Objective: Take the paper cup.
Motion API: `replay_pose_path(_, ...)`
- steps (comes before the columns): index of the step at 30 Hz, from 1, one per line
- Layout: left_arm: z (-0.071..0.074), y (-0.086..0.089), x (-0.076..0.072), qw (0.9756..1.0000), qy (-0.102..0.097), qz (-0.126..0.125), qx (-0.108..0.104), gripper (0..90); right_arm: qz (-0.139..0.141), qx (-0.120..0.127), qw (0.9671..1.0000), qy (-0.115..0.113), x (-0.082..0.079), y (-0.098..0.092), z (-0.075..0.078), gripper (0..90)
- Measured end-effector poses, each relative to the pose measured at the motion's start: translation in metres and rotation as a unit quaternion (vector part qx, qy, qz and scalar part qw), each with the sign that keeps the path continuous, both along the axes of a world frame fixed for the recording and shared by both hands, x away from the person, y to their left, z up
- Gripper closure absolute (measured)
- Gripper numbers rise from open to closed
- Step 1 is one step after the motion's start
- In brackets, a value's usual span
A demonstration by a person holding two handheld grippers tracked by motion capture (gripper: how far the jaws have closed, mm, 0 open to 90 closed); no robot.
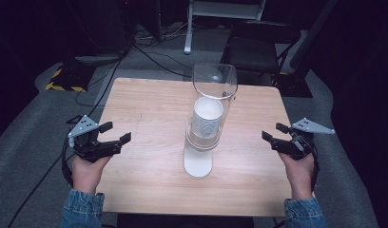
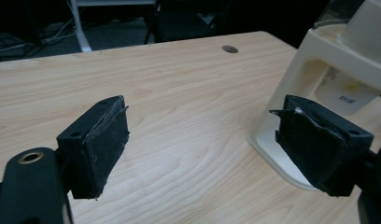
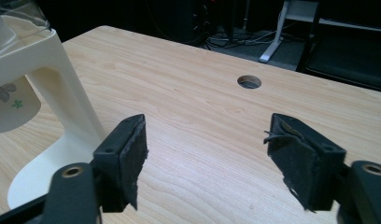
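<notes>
The cup dispenser [image 1: 204, 137] stood mid-table [image 1: 149, 190], between the left hand-held gripper [image 1: 118, 133] and right hand-held gripper [image 1: 274, 131], both open, empty; the right gripper view showed its flowered cup [image 3: 11, 105]

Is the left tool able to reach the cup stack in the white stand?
Probably yes: the left tool is open, and only bare table lies between it and the cups in the stand.
</notes>
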State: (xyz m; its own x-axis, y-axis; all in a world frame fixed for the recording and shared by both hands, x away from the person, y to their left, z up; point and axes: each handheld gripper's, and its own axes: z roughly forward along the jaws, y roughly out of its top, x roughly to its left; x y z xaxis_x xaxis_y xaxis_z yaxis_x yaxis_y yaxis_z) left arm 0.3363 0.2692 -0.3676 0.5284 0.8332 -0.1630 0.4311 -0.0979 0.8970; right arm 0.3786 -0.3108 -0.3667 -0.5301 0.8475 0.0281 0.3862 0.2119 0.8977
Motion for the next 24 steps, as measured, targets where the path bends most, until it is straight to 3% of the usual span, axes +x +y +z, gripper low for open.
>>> replay_pose_path(6, 0.001, -0.003, 0.002, 0.9998, 0.002, -0.001, 0.02, 15.1, 0.032, -0.028, 0.999, -0.012, 0.003, 0.012, -0.004, 19.7)
replay_pose_path(7, 0.0, -0.006, 0.002, 0.9992, 0.009, 0.007, 0.038, 15.1, 0.044, -0.024, 0.9987, -0.003, 0.004, 0.014, -0.005, 21.2)
replay_pose_path(10, -0.001, -0.007, 0.0, 0.9994, 0.009, 0.001, 0.034, 14.9, 0.044, -0.016, 0.9989, 0.003, 0.005, 0.015, -0.007, 25.8)
replay_pose_path(18, 0.001, -0.01, -0.001, 0.9994, 0.007, -0.012, 0.032, 15.8, 0.044, 0.013, 0.9988, 0.018, 0.007, 0.016, -0.011, 23.6)
replay_pose_path(21, -0.001, -0.015, 0.0, 0.9986, 0.027, -0.009, 0.044, 16.5, 0.065, 0.005, 0.9978, 0.016, 0.008, 0.028, -0.012, 22.6)
replay_pose_path(24, -0.002, -0.015, -0.001, 0.9986, 0.027, -0.009, 0.045, 16.6, 0.087, -0.012, 0.9961, 0.01, 0.008, 0.042, -0.011, 21.1)
